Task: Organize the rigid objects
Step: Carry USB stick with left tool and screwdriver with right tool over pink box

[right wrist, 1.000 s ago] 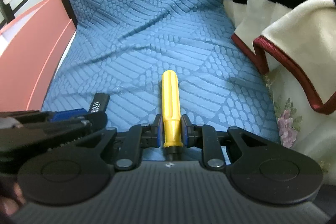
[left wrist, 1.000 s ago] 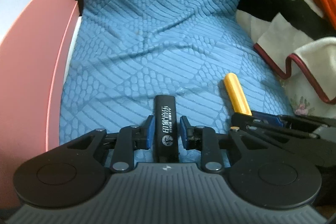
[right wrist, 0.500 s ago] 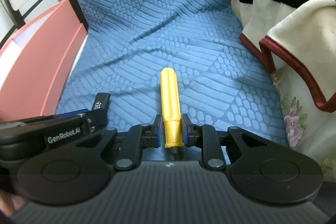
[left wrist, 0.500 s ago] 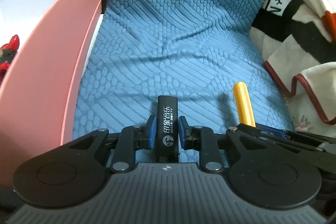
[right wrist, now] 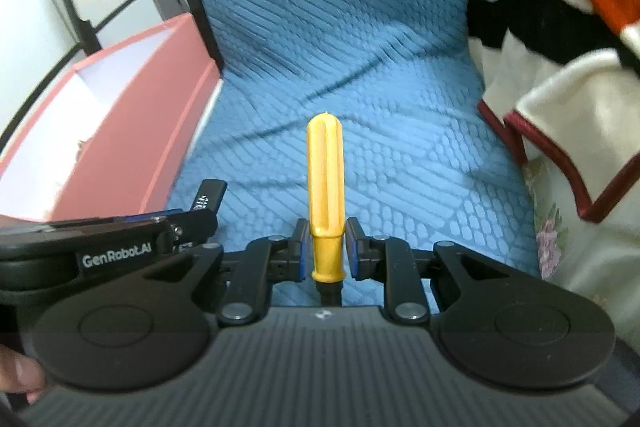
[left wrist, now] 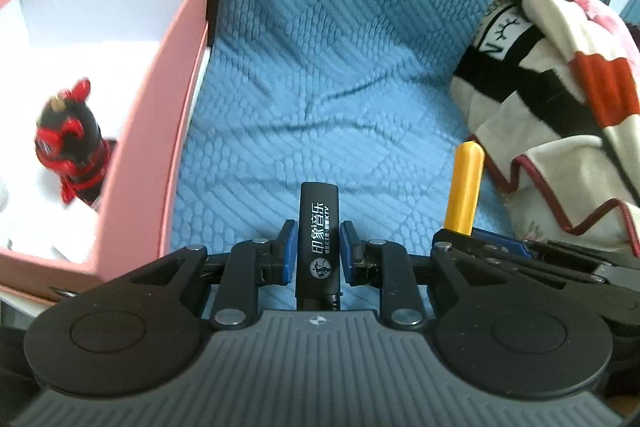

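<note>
Left gripper [left wrist: 318, 251]: clamped on black lighter [left wrist: 319, 235], above blue cushion [left wrist: 320, 87]
Right gripper [right wrist: 325, 247]: pinching yellow handle [right wrist: 325, 183], beside left gripper
Surroundings: pink box [left wrist: 160, 147] at left, holding red-black figure [left wrist: 72, 143]; blanket [left wrist: 560, 87] at right

The left hand-held gripper [left wrist: 318, 253] points steeply downward, its blue pads [left wrist: 289, 251] clamped on a black stick. Just beside it on the right, the right hand-held gripper [right wrist: 327, 249] tilts down alike, pads [right wrist: 353, 247] pinching a yellow handle. A fingertip [right wrist: 18, 373] shows at the lower left of the right wrist view.
</note>
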The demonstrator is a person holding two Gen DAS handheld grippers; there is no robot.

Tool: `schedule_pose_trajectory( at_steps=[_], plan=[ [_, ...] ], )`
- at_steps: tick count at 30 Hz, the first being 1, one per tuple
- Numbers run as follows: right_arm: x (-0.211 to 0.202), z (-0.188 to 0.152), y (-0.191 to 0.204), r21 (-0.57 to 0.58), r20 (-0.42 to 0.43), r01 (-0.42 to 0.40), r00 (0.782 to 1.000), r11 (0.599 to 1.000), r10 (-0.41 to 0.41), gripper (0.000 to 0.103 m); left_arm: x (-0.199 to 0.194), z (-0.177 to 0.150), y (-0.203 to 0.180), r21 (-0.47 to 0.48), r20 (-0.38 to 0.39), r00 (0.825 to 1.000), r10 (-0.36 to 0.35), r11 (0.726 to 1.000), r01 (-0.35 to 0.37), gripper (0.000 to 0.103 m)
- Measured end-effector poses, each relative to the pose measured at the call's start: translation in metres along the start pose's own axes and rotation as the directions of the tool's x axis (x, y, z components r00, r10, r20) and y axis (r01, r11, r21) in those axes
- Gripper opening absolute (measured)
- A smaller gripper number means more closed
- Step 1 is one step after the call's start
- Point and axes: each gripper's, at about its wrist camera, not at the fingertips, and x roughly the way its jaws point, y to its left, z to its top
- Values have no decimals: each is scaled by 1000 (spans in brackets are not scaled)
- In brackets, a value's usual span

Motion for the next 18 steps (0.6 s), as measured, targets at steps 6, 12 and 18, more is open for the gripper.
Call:
schedule_pose_trajectory(
  at_steps=[6,12,18],
  plan=[
    [-23,15,13,-12,48,-25,999,1000,26,23,-32,19,5,16,36,999,-15,1000,14,26],
    [-46,40,33,-27,113,-55,992,998,58,22,-62,41,24,-6,80,996,-41,999,41,26],
    [-57,71,57,-43,169,-87,981,995,93,21,-88,68,49,-19,133,991,-22,1000,25,26]
  ],
)
